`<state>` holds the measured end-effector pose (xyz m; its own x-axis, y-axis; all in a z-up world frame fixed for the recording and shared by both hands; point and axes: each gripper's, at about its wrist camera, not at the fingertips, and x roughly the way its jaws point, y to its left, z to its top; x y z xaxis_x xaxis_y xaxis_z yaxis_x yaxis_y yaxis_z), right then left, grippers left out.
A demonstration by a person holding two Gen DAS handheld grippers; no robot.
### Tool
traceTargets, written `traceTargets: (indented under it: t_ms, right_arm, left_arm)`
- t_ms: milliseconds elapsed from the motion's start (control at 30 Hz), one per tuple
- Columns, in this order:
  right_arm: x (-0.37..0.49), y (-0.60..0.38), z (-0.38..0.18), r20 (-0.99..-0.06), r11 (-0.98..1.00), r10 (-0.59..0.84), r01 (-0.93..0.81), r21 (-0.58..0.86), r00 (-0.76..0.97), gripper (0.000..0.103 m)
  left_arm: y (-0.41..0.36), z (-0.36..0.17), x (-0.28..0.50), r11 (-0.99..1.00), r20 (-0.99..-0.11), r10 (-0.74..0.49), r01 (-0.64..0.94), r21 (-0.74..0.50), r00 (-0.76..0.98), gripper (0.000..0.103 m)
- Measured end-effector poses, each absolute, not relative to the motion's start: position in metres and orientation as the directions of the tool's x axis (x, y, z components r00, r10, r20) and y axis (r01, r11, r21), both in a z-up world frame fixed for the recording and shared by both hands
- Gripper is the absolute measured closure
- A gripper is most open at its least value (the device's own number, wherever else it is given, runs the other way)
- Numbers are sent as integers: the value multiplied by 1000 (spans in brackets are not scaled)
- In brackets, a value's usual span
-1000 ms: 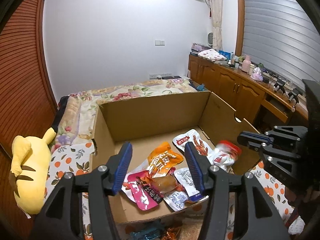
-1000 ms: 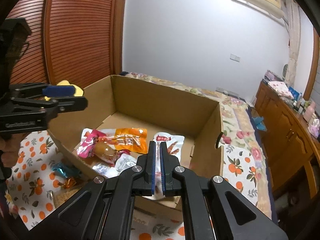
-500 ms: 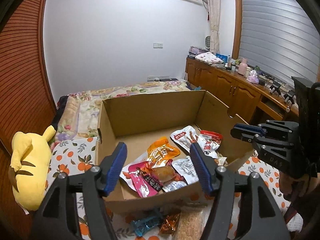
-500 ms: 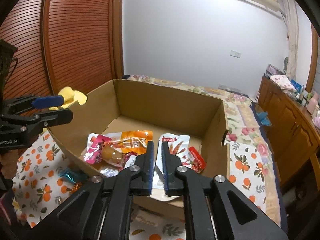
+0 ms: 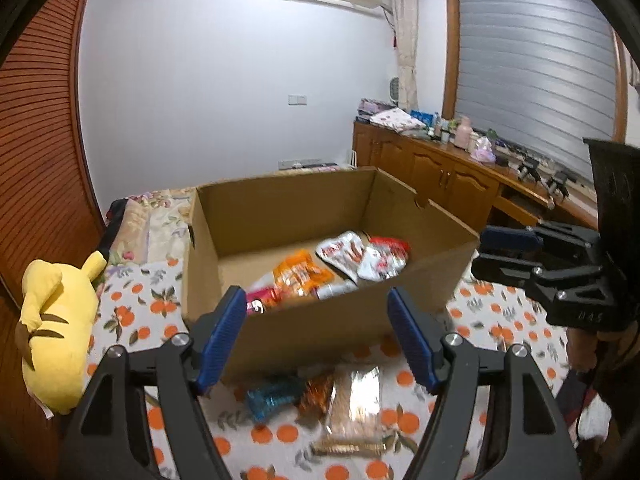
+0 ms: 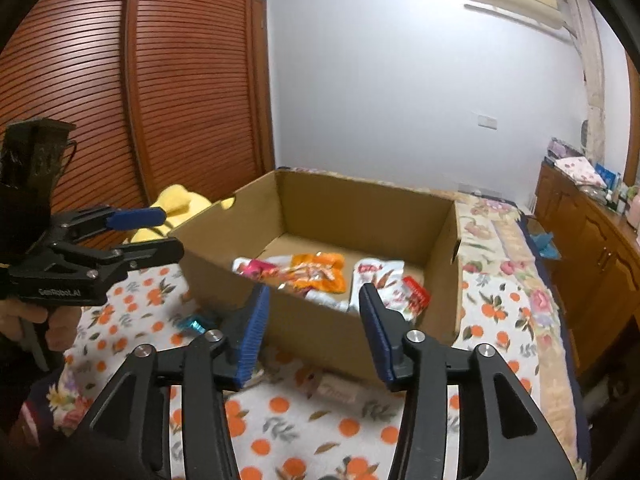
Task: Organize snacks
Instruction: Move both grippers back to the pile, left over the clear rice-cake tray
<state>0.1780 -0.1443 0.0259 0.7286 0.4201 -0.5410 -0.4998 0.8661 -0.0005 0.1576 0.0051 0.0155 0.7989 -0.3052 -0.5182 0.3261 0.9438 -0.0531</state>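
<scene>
Left wrist view: three loose snacks are seen on the orange-print bedspread (image 5: 500, 332) just in front of the cardboard box (image 5: 320, 320) — a blue wrapped candy (image 5: 269, 396), an orange packet (image 5: 317, 394) and a clear cracker pack (image 5: 354, 412). They are judged light, crinkly and slippery; the cracker pack is likely fragile and best pinched by a sealed edge. The left gripper (image 5: 320, 340) is spread wide and empty, above the snacks, apart from them. The right gripper (image 6: 312, 334) is likewise parted and empty.
</scene>
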Motion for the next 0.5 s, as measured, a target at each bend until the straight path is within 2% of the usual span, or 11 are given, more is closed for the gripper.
traceTargets:
  t_ms: [500]
  right_arm:
    - [178,-159,-35,-633,896,364,-444,36,684,51]
  left_arm:
    - [-25,-69,138,926,-658,-320,372,-66,681,31]
